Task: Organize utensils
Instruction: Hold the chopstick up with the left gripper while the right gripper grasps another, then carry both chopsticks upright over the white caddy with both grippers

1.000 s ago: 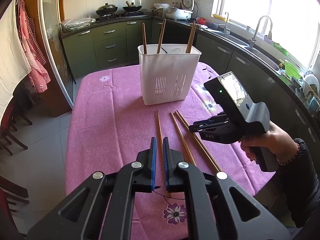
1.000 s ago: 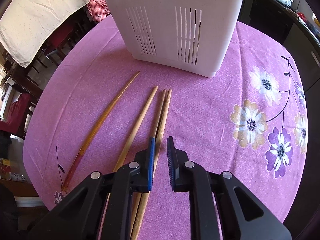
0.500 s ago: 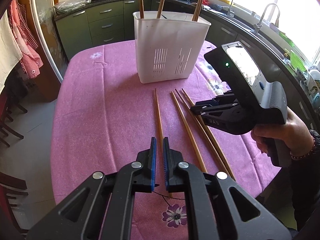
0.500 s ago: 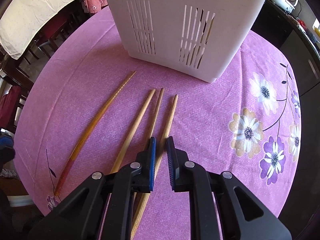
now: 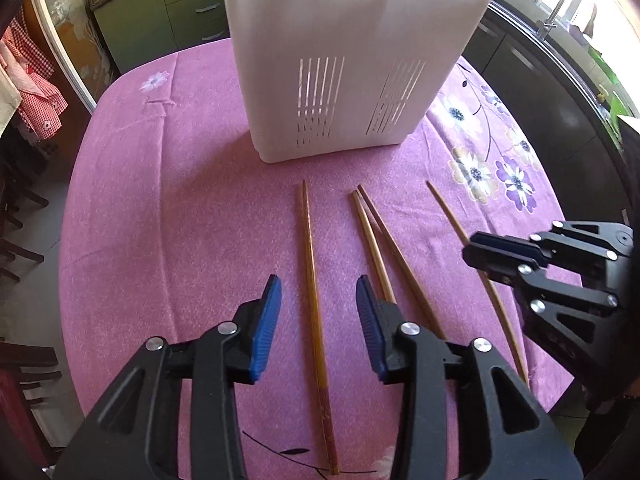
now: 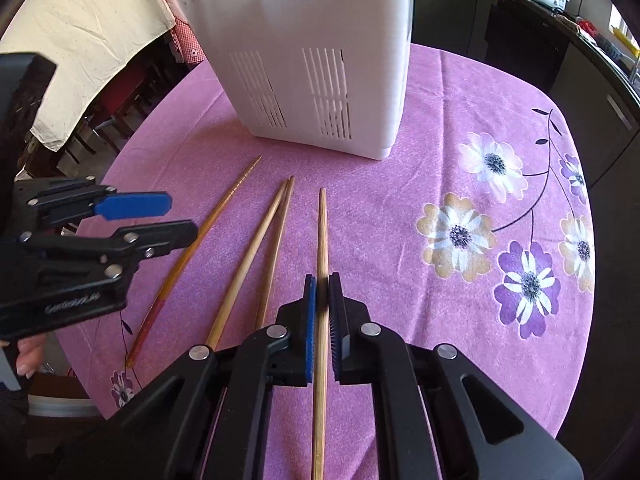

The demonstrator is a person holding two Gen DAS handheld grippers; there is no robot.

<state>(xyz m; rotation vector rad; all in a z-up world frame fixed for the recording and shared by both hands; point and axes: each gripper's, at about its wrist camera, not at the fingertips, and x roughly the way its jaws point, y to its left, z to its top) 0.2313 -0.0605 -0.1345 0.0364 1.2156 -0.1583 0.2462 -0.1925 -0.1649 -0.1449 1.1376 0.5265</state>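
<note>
Several wooden chopsticks lie on the pink tablecloth (image 5: 180,220) before a white slotted utensil holder (image 5: 344,60), also in the right wrist view (image 6: 316,60). My left gripper (image 5: 318,312) is open, its jaws on either side of the dark amber chopstick (image 5: 312,280), just above it. My right gripper (image 6: 322,308) is shut on the rightmost pale chopstick (image 6: 323,232); it also shows in the left wrist view (image 5: 486,254). Two more chopsticks (image 6: 264,240) lie between, tips touching near the holder.
The table's right part has printed flowers (image 6: 464,236). Green kitchen cabinets (image 5: 176,4) stand beyond the table, a sink counter (image 5: 560,40) to the right. Chairs and hanging cloth (image 6: 80,40) stand off the left edge.
My left gripper has opened and come down over the amber chopstick. My right gripper has shut on the rightmost chopstick, which has moved away from its neighbour.
</note>
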